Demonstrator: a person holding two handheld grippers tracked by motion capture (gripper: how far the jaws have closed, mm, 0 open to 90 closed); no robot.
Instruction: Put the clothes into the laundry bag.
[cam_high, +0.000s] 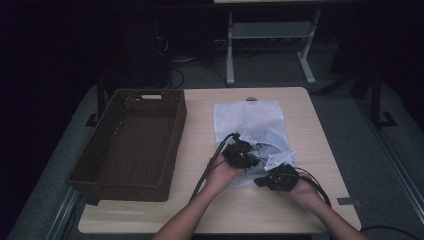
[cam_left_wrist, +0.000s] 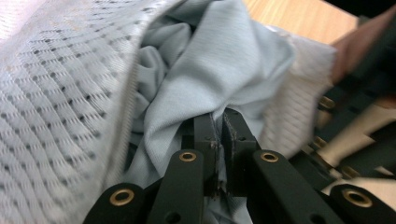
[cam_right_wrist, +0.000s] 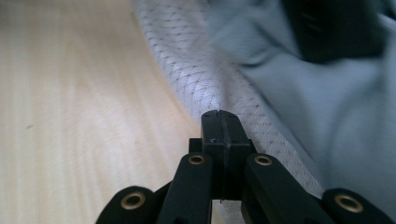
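Note:
A white mesh bag (cam_high: 247, 117) lies flat on the wooden table (cam_high: 200, 210), with grey-blue cloth (cam_high: 267, 147) bunched at its near end. My left gripper (cam_high: 251, 161) reaches into that bunch from the left. In the left gripper view my left gripper (cam_left_wrist: 219, 116) is shut on a fold of the grey-blue cloth (cam_left_wrist: 224, 60), beside the mesh bag (cam_left_wrist: 60, 93). My right gripper (cam_high: 261, 181) sits at the bag's near edge. In the right gripper view my right gripper (cam_right_wrist: 219, 114) is shut, its tip against the mesh rim (cam_right_wrist: 196, 79); I cannot see fabric pinched there.
A brown wicker basket (cam_high: 177, 145) stands empty on the left half of the table. Black cables trail from both grippers toward the table's front edge. Beyond the table a white desk frame (cam_high: 270, 30) stands on the dark floor.

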